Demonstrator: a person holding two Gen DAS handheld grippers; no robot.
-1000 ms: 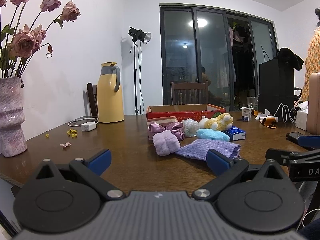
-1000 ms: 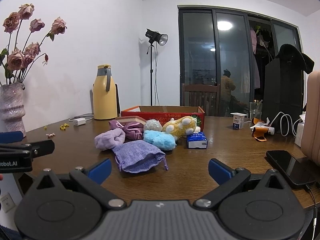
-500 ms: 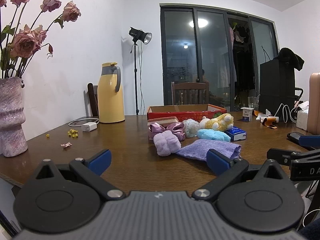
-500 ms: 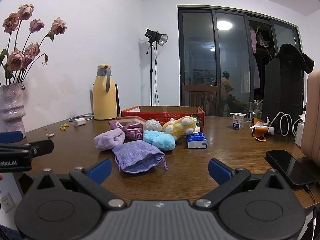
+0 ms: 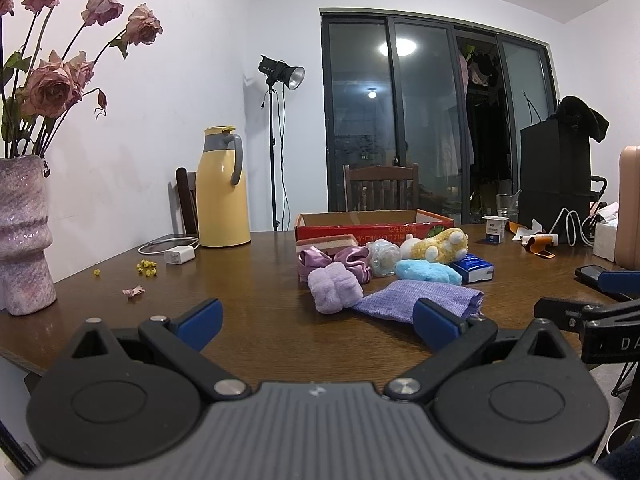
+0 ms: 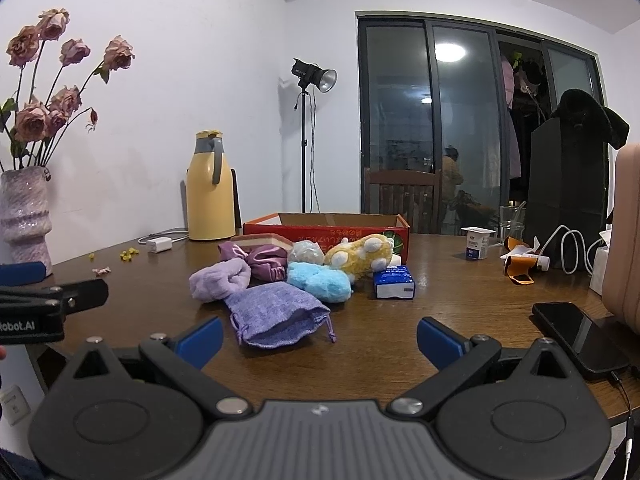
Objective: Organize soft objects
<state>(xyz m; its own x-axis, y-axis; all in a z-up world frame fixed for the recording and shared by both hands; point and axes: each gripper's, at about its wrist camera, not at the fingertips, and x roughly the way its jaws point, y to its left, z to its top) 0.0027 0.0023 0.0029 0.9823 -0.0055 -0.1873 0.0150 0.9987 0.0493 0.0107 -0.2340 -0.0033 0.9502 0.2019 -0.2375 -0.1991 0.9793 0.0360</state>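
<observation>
Soft things lie in a heap mid-table before a red cardboard box [image 5: 374,226] [image 6: 326,232]: a purple drawstring pouch [image 5: 416,300] [image 6: 276,314], a lilac plush [image 5: 334,286] [image 6: 220,278], a satin purple scrunchie [image 5: 340,258] [image 6: 260,262], a blue plush [image 5: 426,270] [image 6: 320,280], a yellow plush toy [image 5: 436,244] [image 6: 360,256]. My left gripper [image 5: 318,322] is open, low at the near table edge, short of the pouch. My right gripper [image 6: 320,338] is open too, just behind the pouch, holding nothing.
A pink vase [image 5: 24,236] with dried roses stands at the left edge, a yellow thermos [image 5: 222,196] and charger [image 5: 179,255] behind. A blue tissue pack [image 6: 394,282] lies beside the plush. A phone [image 6: 576,338], cables and a yogurt cup [image 6: 477,242] sit right.
</observation>
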